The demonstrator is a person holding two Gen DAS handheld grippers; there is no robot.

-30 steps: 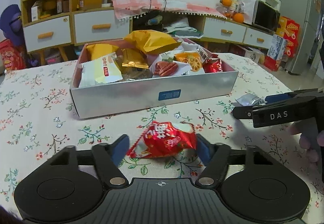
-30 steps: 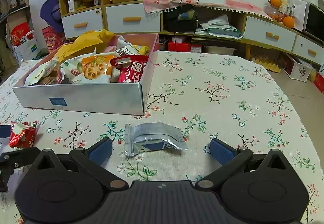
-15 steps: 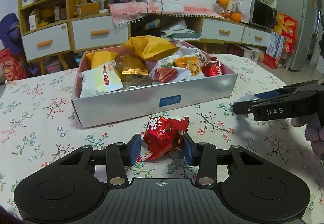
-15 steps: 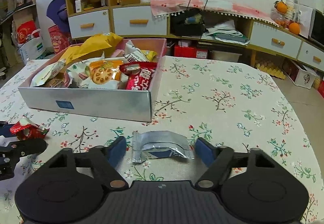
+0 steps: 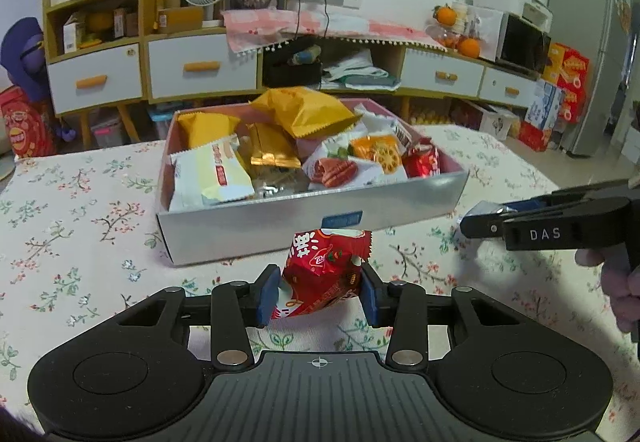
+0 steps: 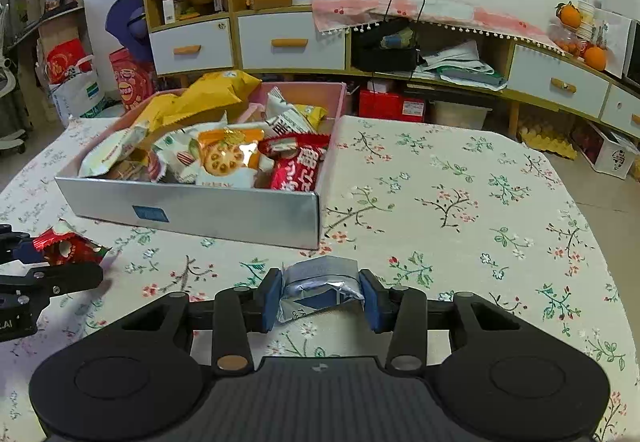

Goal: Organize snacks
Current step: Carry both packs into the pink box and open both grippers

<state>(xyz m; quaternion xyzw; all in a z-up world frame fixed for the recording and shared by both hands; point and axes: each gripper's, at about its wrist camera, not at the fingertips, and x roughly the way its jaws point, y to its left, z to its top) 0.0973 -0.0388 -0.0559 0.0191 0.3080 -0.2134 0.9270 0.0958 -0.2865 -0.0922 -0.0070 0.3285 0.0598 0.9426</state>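
Snacks are being gathered on a cream tablecloth printed with small flowers [image 6: 460, 178]: most are already lying heaped in a shallow silver cardboard box with a pink lining [image 5: 400, 207] at the far side of the table. Two loose packets are sitting on the cloth just near of the box. The left gripper [image 5: 318, 295] is closing on a crinkly red foil snack packet [image 5: 325, 273], its blue pads pressing the packet's left and right sides. Further right, the right gripper [image 6: 319, 297] is closing on a flat silver foil sachet [image 6: 320, 287], which is buckling upward between the pads. Both packets look light, soft and slippery, likely to crumple, so a gentle pinch across the middle seems safest.
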